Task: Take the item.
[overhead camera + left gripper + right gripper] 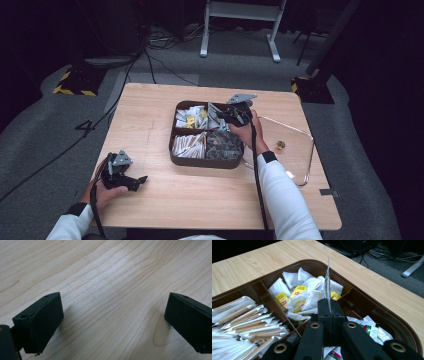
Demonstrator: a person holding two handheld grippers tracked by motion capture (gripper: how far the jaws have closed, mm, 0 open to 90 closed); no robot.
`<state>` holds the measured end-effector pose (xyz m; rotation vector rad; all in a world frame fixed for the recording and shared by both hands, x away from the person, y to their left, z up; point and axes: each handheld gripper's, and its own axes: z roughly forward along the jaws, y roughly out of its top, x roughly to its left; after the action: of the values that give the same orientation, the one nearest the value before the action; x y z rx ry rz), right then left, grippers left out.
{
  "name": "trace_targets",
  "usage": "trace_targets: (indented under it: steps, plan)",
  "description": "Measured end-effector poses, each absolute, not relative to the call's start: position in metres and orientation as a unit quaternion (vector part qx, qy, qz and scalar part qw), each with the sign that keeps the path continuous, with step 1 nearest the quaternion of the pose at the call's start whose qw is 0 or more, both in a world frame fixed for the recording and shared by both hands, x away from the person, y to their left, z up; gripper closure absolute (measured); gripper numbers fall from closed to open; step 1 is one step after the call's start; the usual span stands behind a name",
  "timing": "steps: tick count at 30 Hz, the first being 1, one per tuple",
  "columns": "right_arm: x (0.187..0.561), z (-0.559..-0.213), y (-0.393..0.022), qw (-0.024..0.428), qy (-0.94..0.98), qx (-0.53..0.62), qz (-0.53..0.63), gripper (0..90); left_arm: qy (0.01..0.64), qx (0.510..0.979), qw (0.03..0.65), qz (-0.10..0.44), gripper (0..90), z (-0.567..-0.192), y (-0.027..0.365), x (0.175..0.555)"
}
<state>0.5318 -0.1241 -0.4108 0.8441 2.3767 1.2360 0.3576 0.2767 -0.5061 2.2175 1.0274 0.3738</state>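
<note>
A dark brown tray (205,162) with four compartments sits mid-table. My right gripper (223,115) hovers over its far right compartment, shut on a thin white packet (213,111). In the right gripper view the packet (327,280) stands edge-on, pinched between the closed jaws of the right gripper (329,305), above white tea bags with yellow tags (298,293). Paper-wrapped sticks (242,322) fill the compartment to the left, and green-printed packets (372,331) lie to the right. My left gripper (139,181) rests near the front left of the table, and in its own view the left gripper (112,315) is open over bare wood.
A clear lid or tray with a thin rim (306,162) lies right of the brown tray, and a small brown-and-gold object (280,145) sits on it. A strip of tape (330,192) marks the table's right front. Cables and stand legs lie on the floor beyond.
</note>
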Motion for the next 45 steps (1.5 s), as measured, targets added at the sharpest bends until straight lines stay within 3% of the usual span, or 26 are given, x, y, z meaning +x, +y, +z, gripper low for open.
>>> trace_targets:
  steps: [45]
  plan:
    - [0.452,-0.384,-0.171,0.147,0.830,0.230,0.486,90.0,0.394,0.847,0.329,0.142,2.4,-0.506,0.277,0.358]
